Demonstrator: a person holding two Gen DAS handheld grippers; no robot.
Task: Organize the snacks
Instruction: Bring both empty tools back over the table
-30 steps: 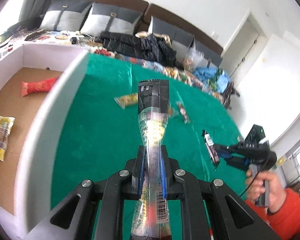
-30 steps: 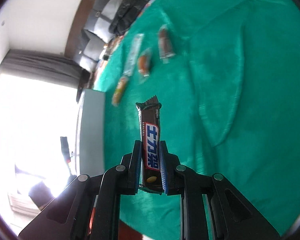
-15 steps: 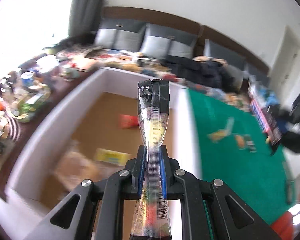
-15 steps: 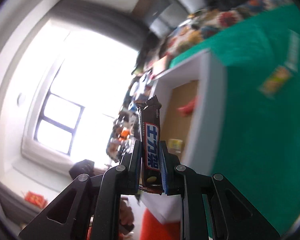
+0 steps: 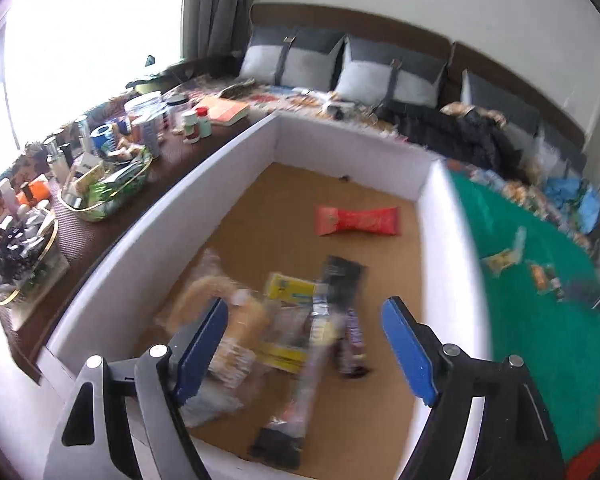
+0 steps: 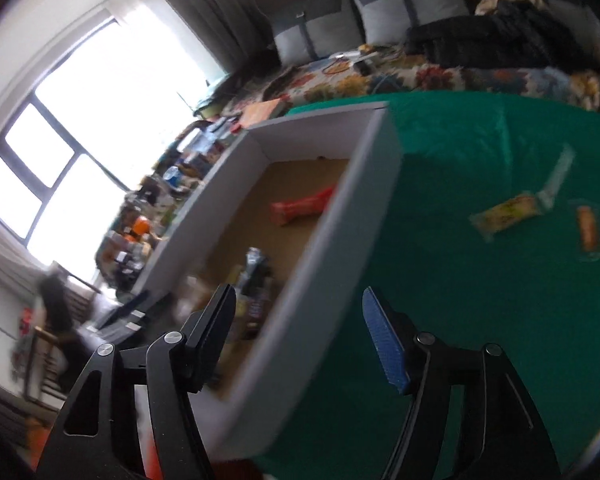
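Left wrist: I see left gripper (image 5: 304, 344) jaws opening, long clear pack (image 5: 300, 376) dropped into box (image 5: 228, 152); right gripper (image 6: 296, 332) jaws opening too, choc bar gone; more snacks (image 6: 504, 216) wait on green cloth (image 6: 480, 320)

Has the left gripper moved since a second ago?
Yes. The left gripper swung from above the green cloth to over the white box; its jaws are opening, nothing between them.
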